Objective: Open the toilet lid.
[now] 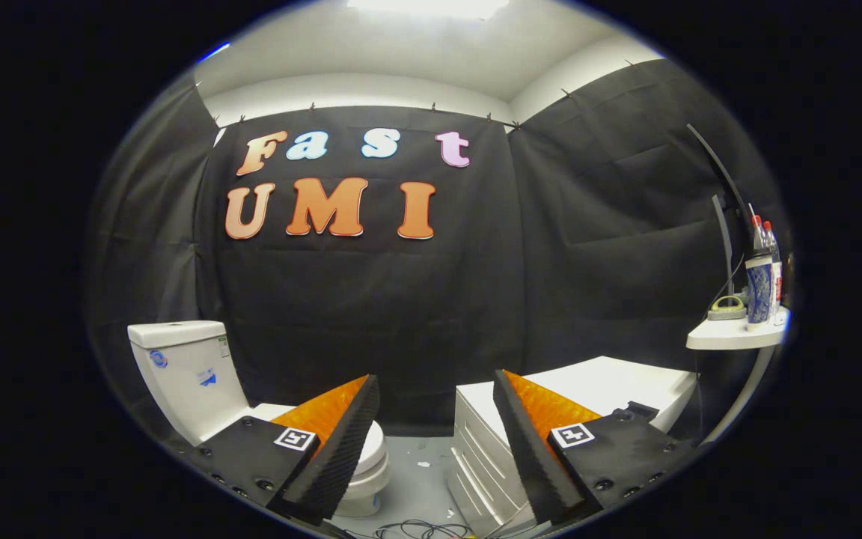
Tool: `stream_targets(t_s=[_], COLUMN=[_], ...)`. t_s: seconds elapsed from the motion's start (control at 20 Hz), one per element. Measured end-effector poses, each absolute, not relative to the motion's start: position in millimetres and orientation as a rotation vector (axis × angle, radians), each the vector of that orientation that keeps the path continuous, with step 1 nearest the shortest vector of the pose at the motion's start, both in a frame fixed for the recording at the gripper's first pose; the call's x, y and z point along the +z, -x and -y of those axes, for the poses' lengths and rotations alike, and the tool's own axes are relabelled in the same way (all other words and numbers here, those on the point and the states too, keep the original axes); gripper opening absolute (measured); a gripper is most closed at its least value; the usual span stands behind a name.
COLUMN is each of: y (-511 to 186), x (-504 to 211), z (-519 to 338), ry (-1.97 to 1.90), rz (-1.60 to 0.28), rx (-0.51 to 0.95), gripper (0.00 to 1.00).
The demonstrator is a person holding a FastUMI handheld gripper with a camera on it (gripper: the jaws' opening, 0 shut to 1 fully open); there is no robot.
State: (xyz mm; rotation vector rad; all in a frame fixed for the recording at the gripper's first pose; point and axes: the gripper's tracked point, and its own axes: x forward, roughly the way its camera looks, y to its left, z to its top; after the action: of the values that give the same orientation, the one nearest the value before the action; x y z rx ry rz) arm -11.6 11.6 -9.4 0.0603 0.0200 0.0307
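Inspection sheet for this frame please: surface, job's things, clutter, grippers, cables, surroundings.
Surface: grey floor, a few pale specks.
Job's things: toilet beyond the left finger; lid looks down, mostly hidden behind that finger.
Clutter: white cabinet behind the right finger; white shelf with a patterned cup and bottles.
Grippers: hand-held gripper open, fingers spread, touching nothing.
Cables: loose black cables on the floor between the fingers.
Surroundings: black cloth wall, white ceiling.
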Motion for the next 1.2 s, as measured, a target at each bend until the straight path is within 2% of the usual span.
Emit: stream_targets(t_s=[0.7,0.85,1.2], y=[5,1,-68], x=[-26,-36,-44], z=[-24,-44,-86], ry=[-0.053,-0.097,-0.301], rz=[-0.073,-0.115,-0.157], rx=[0.068,0.133,0.249], gripper=[0.99,0.99,0.98])
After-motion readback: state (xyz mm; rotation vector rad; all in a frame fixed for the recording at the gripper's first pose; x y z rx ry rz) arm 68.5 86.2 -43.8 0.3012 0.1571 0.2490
